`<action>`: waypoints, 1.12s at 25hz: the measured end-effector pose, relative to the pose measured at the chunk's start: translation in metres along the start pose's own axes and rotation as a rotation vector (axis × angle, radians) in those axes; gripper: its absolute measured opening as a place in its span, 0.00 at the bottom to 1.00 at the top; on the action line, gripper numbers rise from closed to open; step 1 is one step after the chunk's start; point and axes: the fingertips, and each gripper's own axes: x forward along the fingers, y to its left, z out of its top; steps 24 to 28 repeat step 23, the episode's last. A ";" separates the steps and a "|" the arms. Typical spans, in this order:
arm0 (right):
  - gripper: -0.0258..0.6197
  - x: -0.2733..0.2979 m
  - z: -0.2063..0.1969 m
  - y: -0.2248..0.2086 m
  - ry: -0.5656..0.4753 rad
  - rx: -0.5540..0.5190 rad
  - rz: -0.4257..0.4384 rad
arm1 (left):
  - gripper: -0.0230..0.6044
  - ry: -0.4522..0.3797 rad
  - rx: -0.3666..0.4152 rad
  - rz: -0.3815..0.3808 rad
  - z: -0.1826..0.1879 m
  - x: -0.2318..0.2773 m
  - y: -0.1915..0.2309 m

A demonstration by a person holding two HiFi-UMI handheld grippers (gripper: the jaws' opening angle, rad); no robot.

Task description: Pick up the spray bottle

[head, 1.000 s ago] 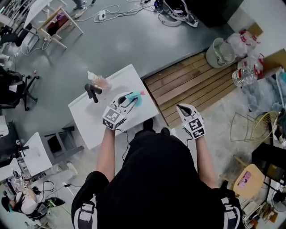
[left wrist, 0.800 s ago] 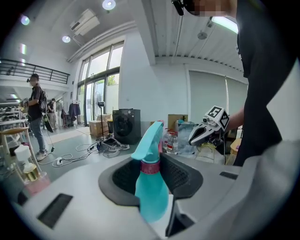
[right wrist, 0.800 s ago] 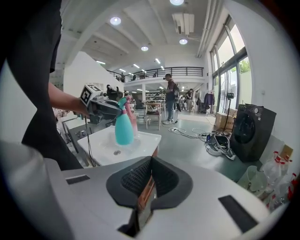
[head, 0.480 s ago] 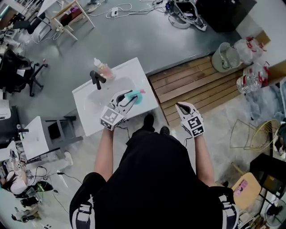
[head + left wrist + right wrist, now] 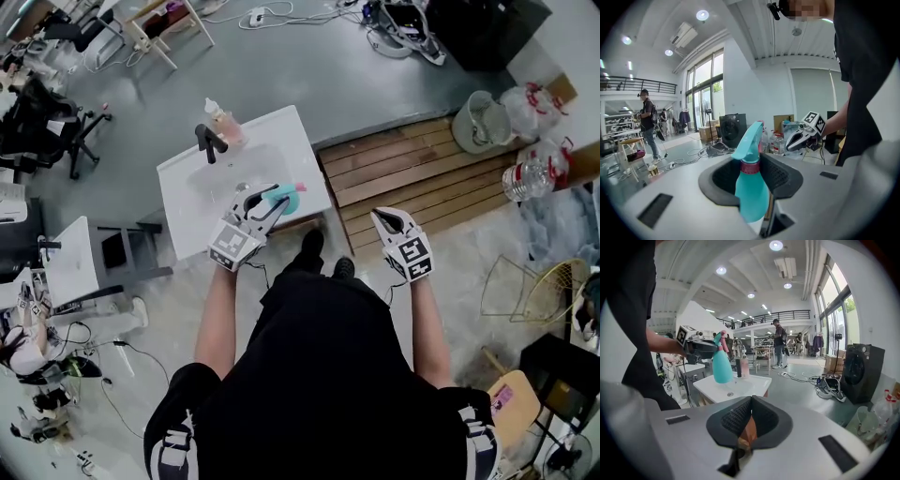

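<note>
Left tool (image 5: 751,176): part-closed, with your pads clamped on the bottle (image 5: 751,187) just under its pink collar.
Bottle: it hangs in that tool, clear above the worktop (image 5: 216,187), over the near edge towards the right corner.
Axis: near upright, nozzle on top.
Right tool (image 5: 749,420): jaws together, empty, off the worktop's right side.
Judgement: your left hand alone carries it; the pick-up looks done.

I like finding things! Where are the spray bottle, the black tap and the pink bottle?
spray bottle (image 5: 751,194): left gripper view, on its teal body.
black tap (image 5: 211,142): head view, on its spout.
pink bottle (image 5: 227,127): head view, on its pinkish body.
</note>
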 end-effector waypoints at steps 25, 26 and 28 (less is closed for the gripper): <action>0.06 -0.037 -0.025 0.032 -0.011 -0.061 0.095 | 0.27 -0.008 -0.029 0.111 -0.002 -0.046 -0.082; 0.06 -0.037 -0.025 0.032 -0.011 -0.061 0.095 | 0.27 -0.008 -0.029 0.111 -0.002 -0.046 -0.082; 0.06 -0.037 -0.025 0.032 -0.011 -0.061 0.095 | 0.27 -0.008 -0.029 0.111 -0.002 -0.046 -0.082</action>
